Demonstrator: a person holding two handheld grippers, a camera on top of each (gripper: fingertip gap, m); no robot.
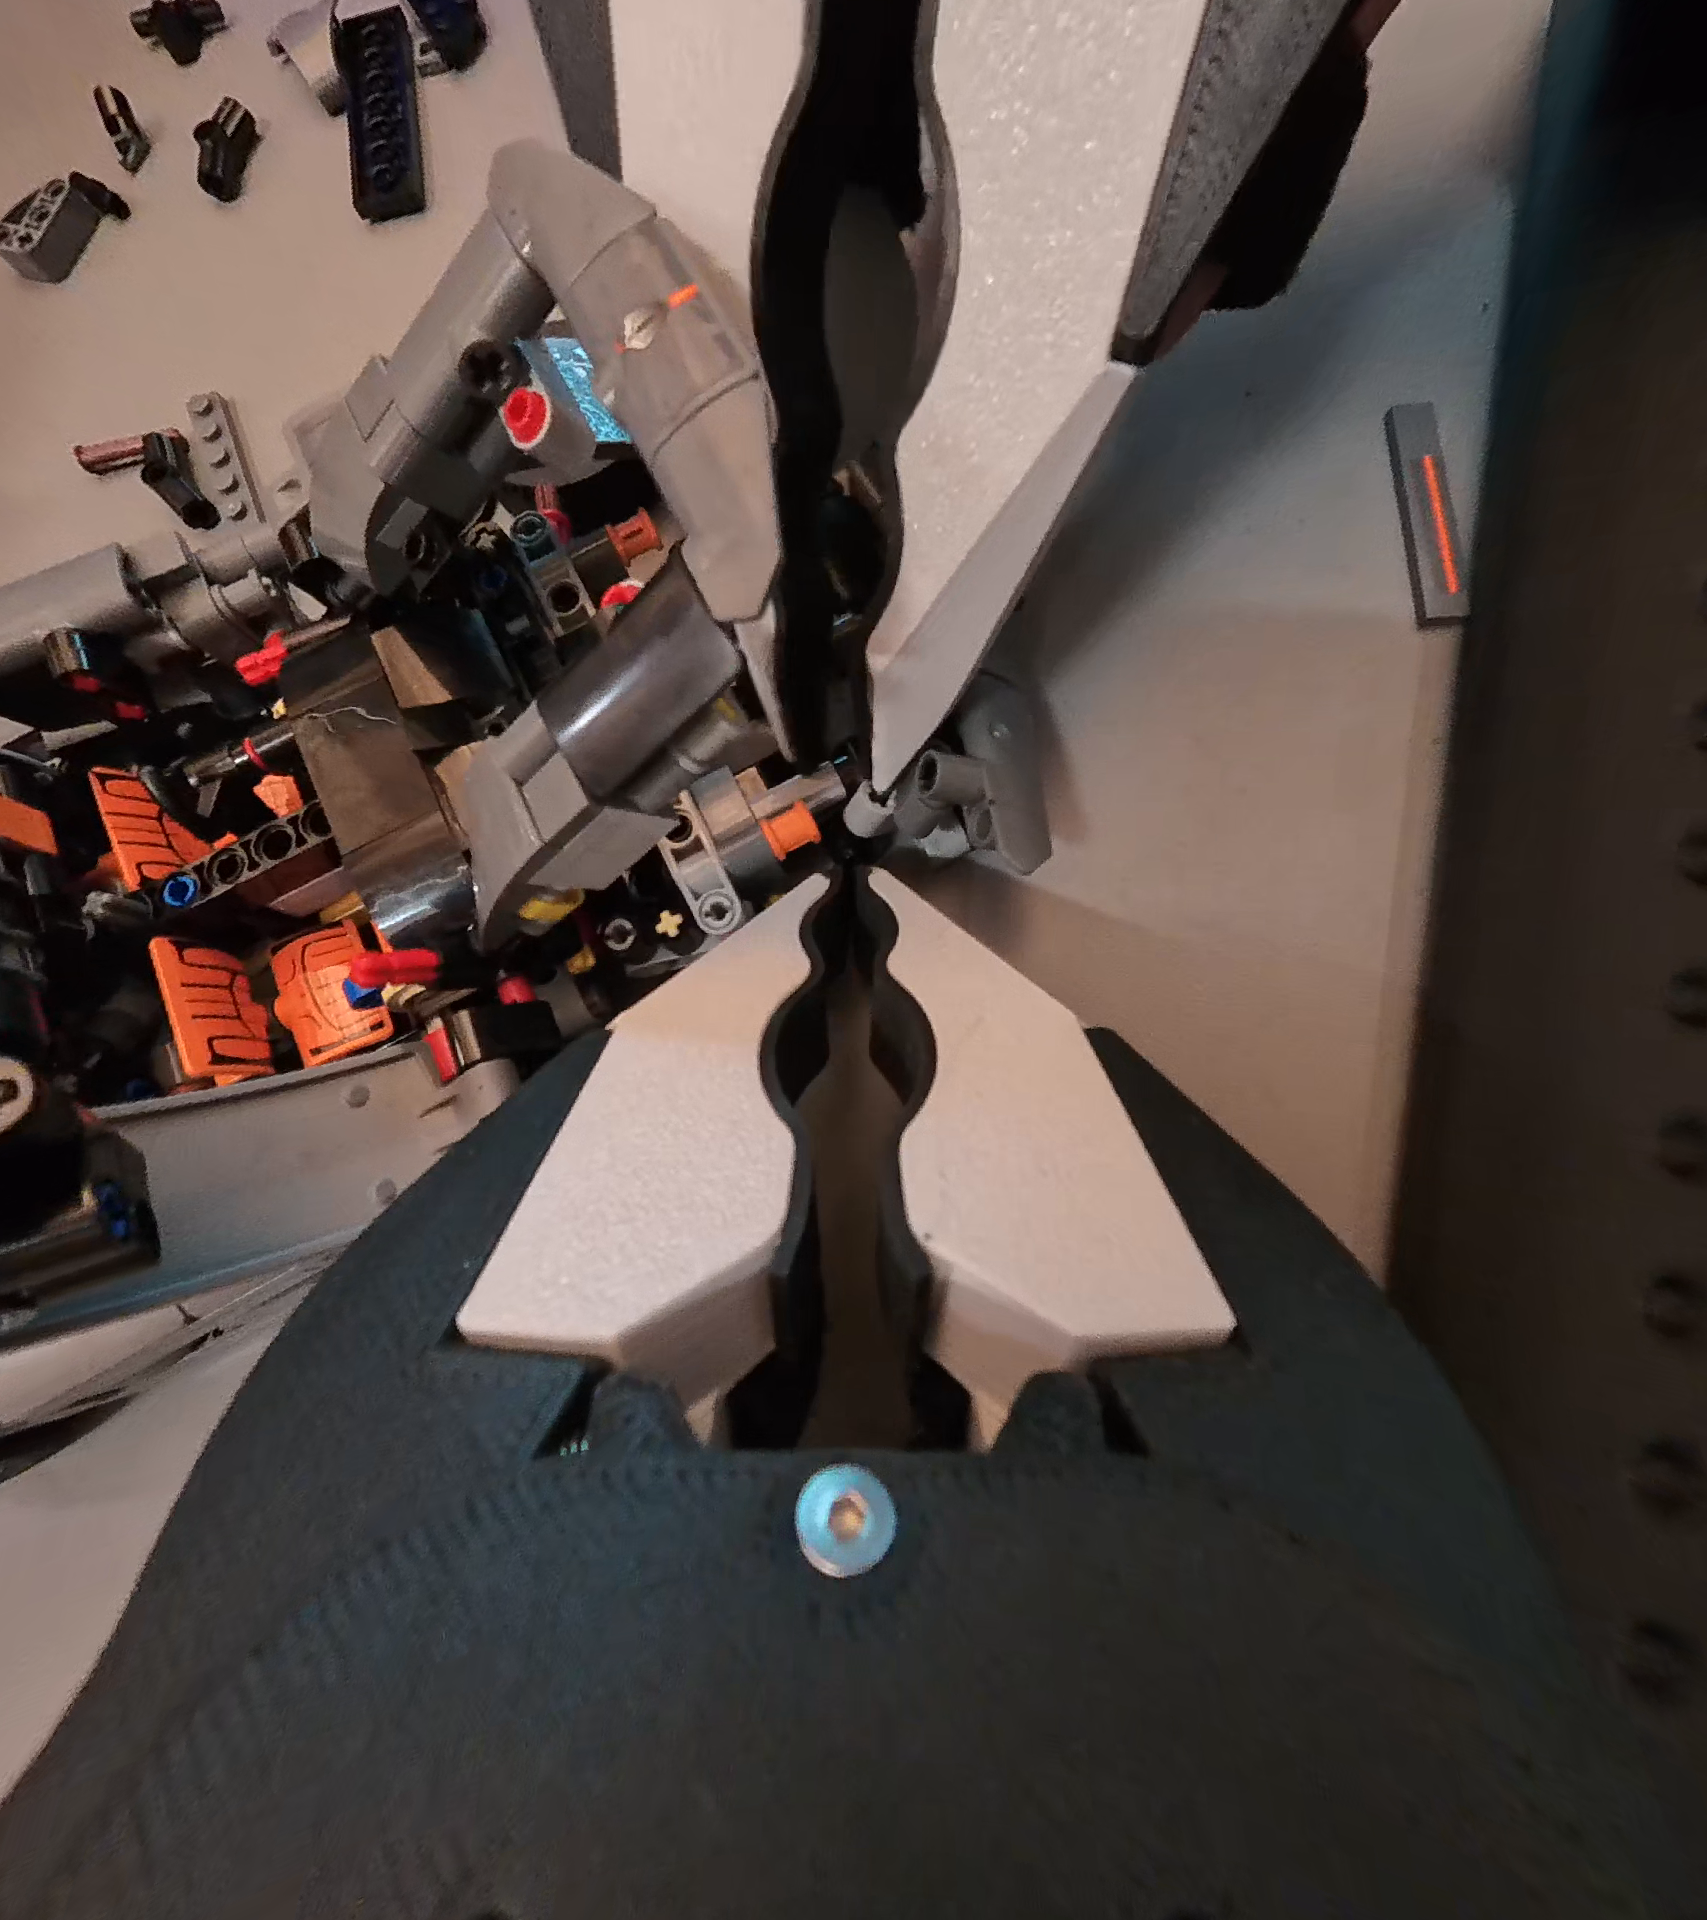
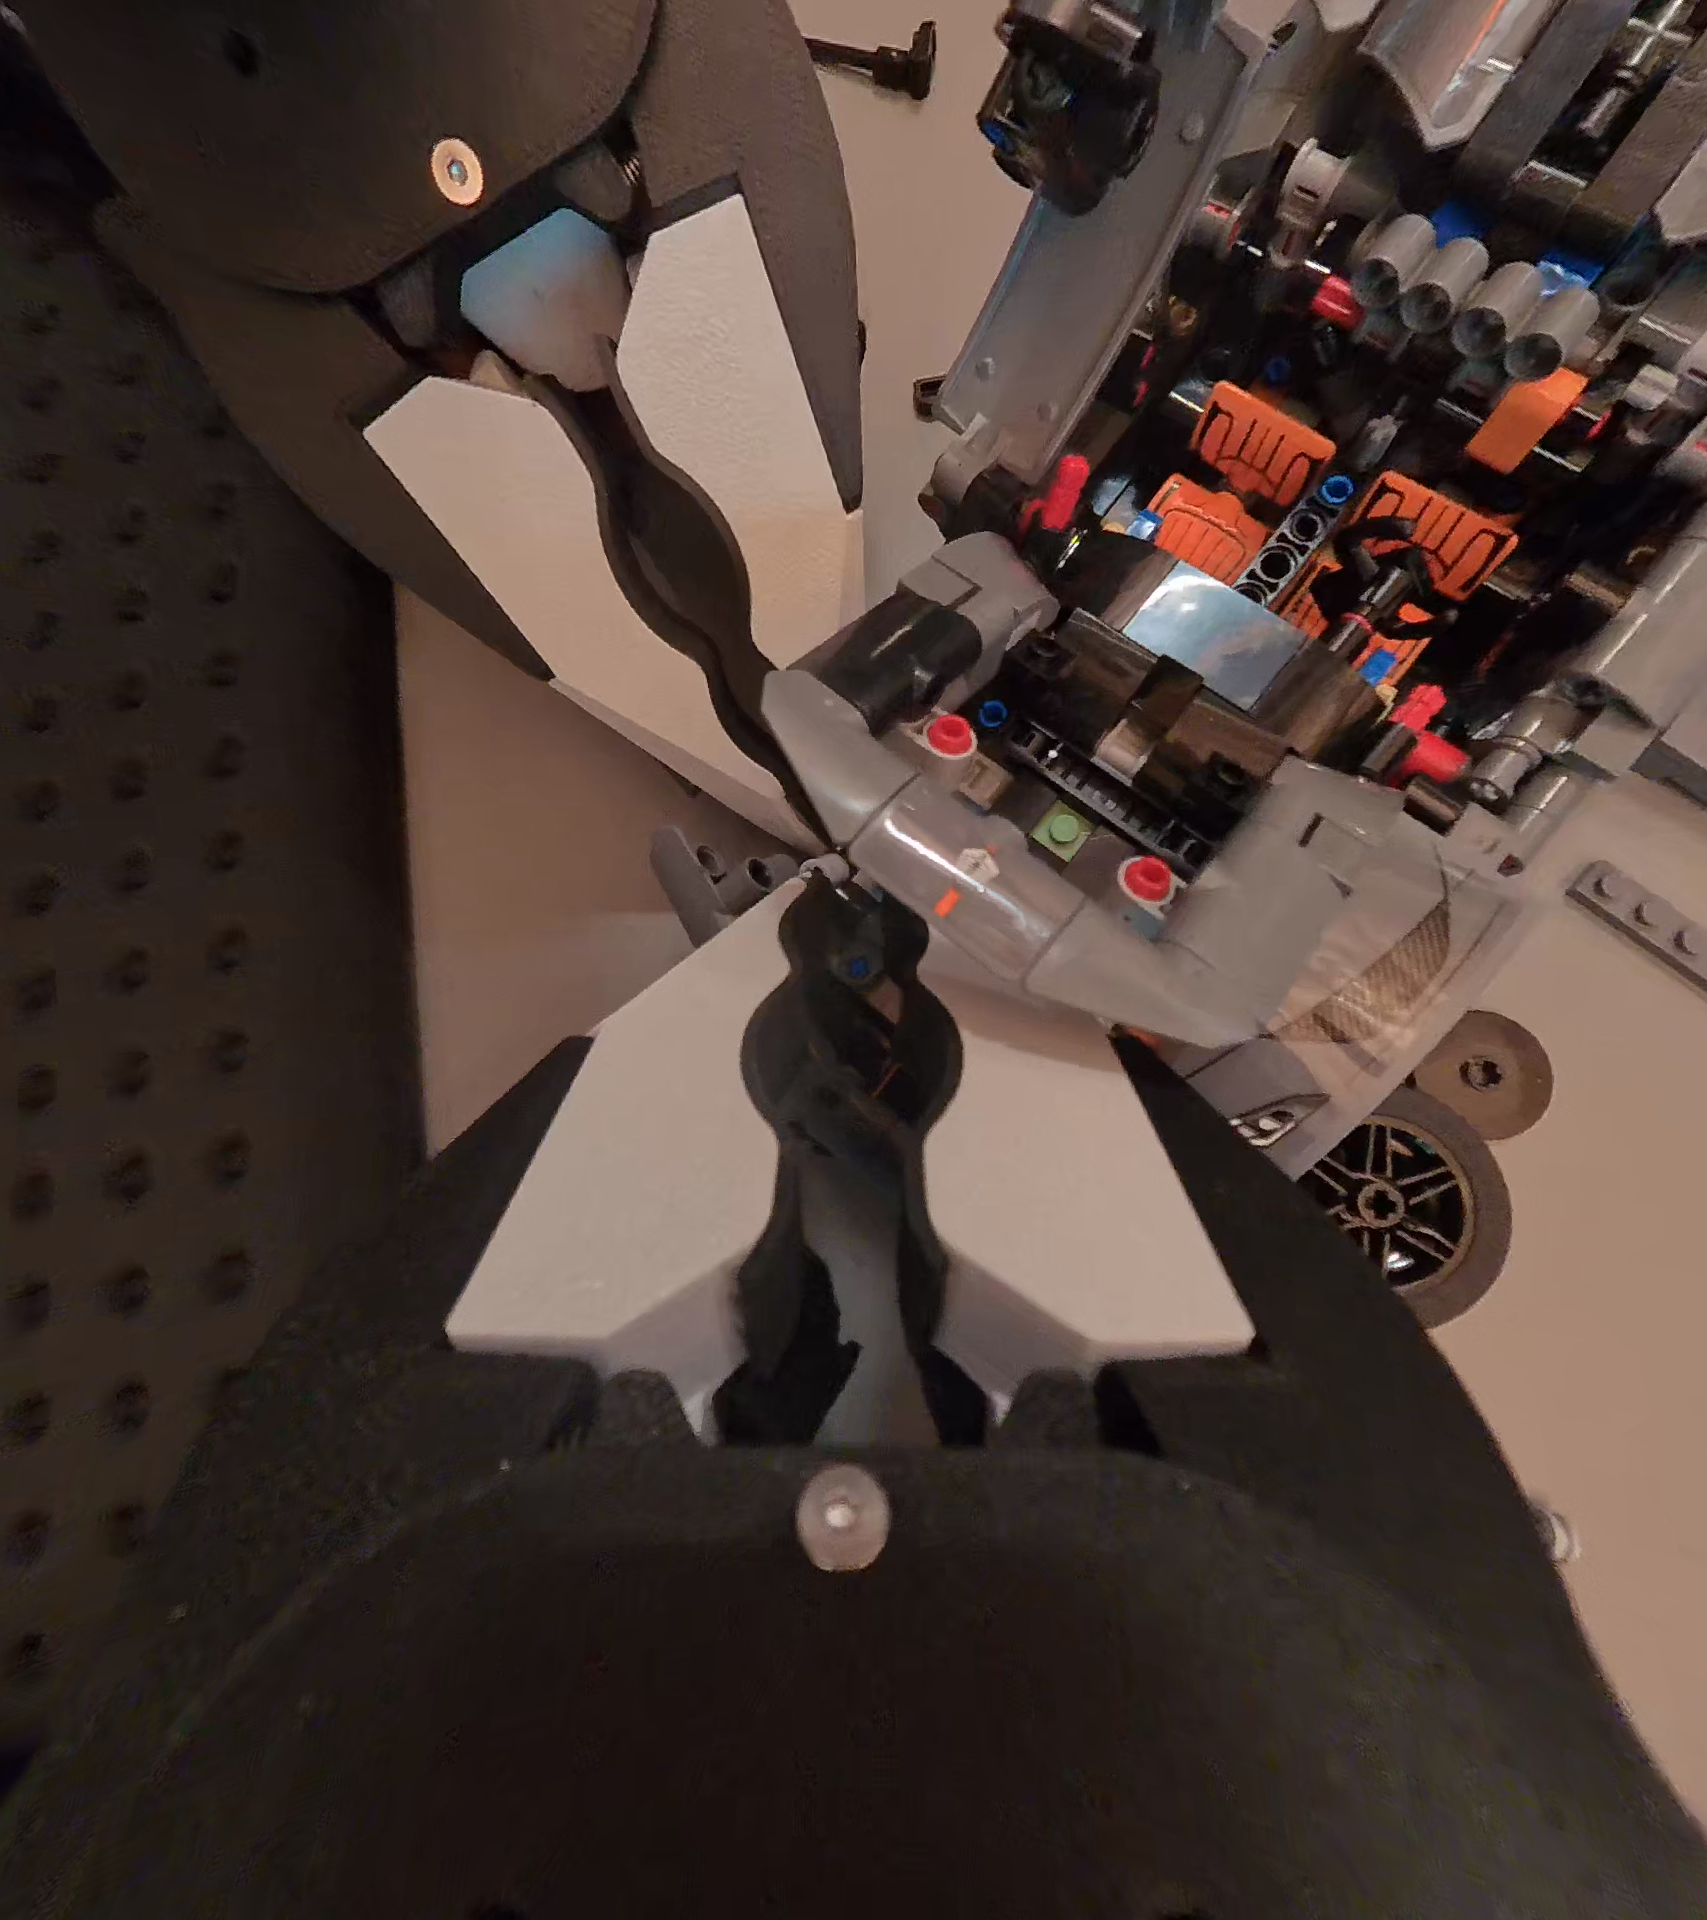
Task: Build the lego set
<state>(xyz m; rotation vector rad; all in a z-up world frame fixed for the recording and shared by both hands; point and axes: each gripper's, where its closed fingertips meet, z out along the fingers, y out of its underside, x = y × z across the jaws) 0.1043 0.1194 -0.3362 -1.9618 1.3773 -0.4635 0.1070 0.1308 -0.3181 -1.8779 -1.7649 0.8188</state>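
The grey Lego car [image 1: 537, 717] with orange seats lies on the white table; it also shows in the right wrist view [image 2: 1244, 727]. My left gripper [image 1: 854, 868] is shut, its tips pinching a small grey connector [image 1: 979, 800] at the car's front corner. My right gripper [image 2: 828, 899] is shut, and a small black piece with a blue pin [image 2: 854, 968] sits between its fingers. The two grippers meet tip to tip at the grey connector [image 2: 714, 878]. The right gripper [image 1: 849, 764] comes in from above in the left wrist view, and the left gripper [image 2: 813, 831] from the upper left in the right wrist view.
Loose black and grey parts [image 1: 215, 145] lie at the far left. A grey tile with an orange stripe [image 1: 1429, 514] lies by a dark perforated panel [image 1: 1659, 935]. A grey studded plate [image 2: 1701, 966] and a loose wheel disc [image 2: 1483, 1075] lie beside the car's front wheel [image 2: 1400, 1210].
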